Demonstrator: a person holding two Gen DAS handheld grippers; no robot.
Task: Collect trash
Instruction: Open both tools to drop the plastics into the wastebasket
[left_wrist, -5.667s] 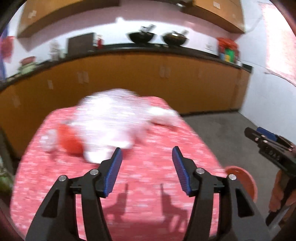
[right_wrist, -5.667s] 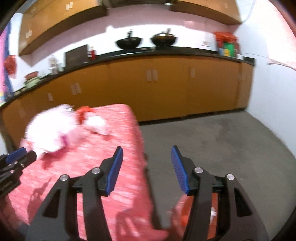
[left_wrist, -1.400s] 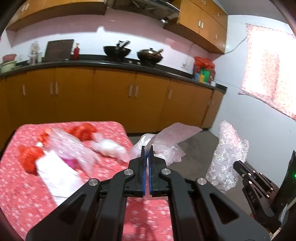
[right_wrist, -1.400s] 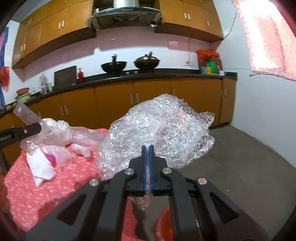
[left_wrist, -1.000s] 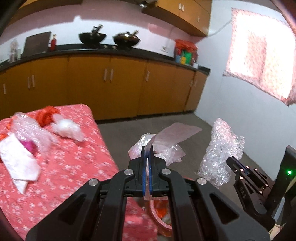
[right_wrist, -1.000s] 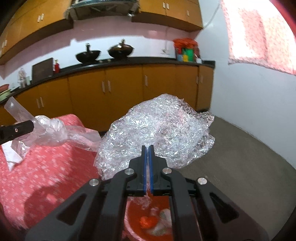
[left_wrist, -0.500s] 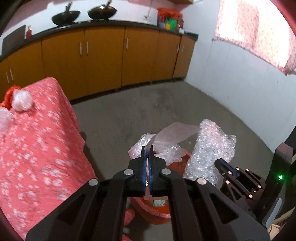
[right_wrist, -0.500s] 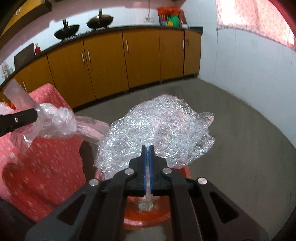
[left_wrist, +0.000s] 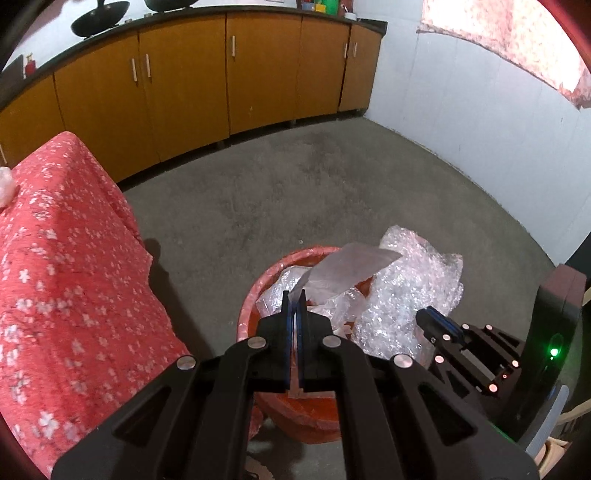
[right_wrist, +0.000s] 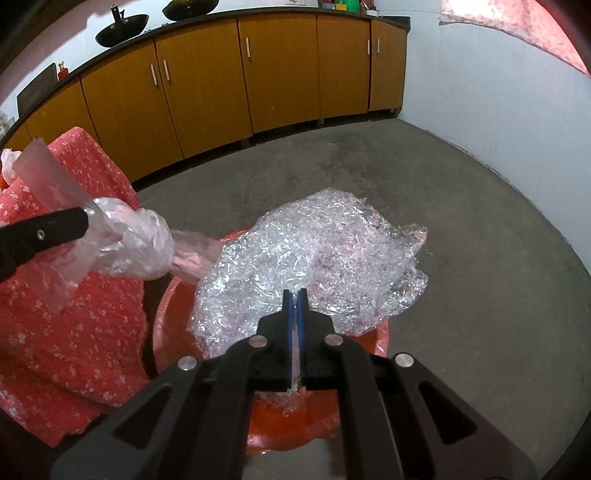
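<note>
Plainly, both pairs of jaws were pressed together on trash: the left gripper pinched a crumpled clear plastic bag, and the right gripper pinched a wad of bubble wrap. Each bundle hung over the mouth of the orange bin on the floor, the bag toward the side near the table, the wrap bulging across the rest of the opening. Judging by this, the step in hand was the drop into the bin, and the next move called for spreading both pairs of jaws so the pieces fall inside; the wrap looked broad enough to catch on the rim, so it might need a push down. Just beside the bin stood the table under its red flowered cloth, its hanging edge close to the rim, and a pale scrap lay on the cloth at the far edge, likely more trash to fetch. Beyond lay bare grey floor, then orange cabinets along the wall. Nothing else blocked the bin.
</note>
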